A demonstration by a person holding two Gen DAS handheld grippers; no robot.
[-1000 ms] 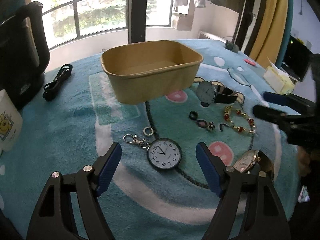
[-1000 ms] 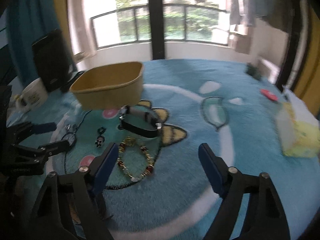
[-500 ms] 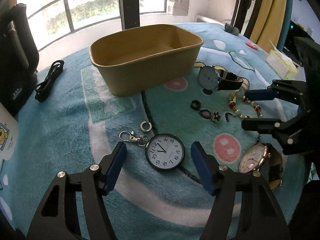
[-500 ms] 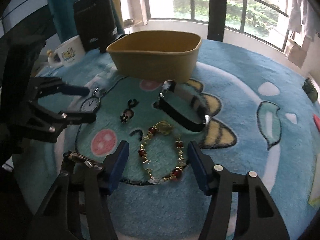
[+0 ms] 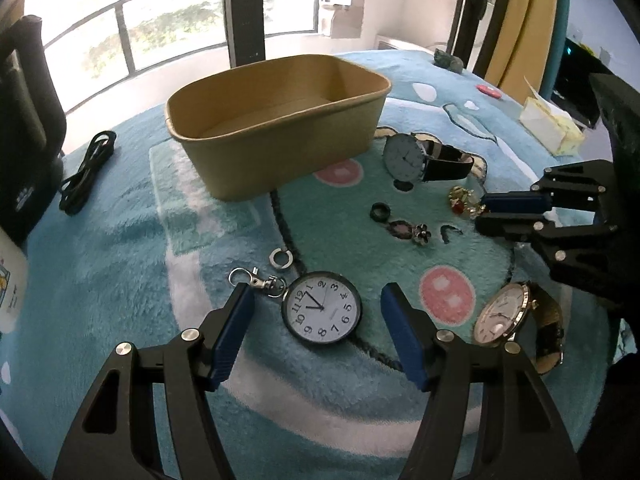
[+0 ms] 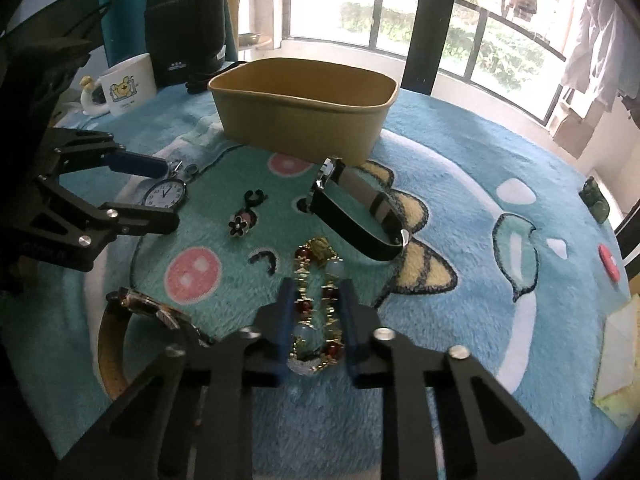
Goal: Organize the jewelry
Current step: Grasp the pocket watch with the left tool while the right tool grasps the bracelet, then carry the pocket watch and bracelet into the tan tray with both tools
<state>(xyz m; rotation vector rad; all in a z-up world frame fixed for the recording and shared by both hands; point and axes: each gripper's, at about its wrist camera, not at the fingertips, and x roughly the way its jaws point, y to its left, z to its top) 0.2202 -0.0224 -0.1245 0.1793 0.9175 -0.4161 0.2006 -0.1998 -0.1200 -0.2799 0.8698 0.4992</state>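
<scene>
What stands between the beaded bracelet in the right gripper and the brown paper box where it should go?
The right gripper is shut on the beaded bracelet. On the blanket between it and the brown paper box lies the black-strap watch, standing on edge. Lifted over the watch, the way looks free.

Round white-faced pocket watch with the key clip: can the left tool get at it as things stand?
Probably yes. The round white-faced pocket watch lies flat on the teal plush blanket, between the open blue pads of the left tool, nothing on top of it. The right tool is off to the side, shut on the beaded bracelet.
</scene>
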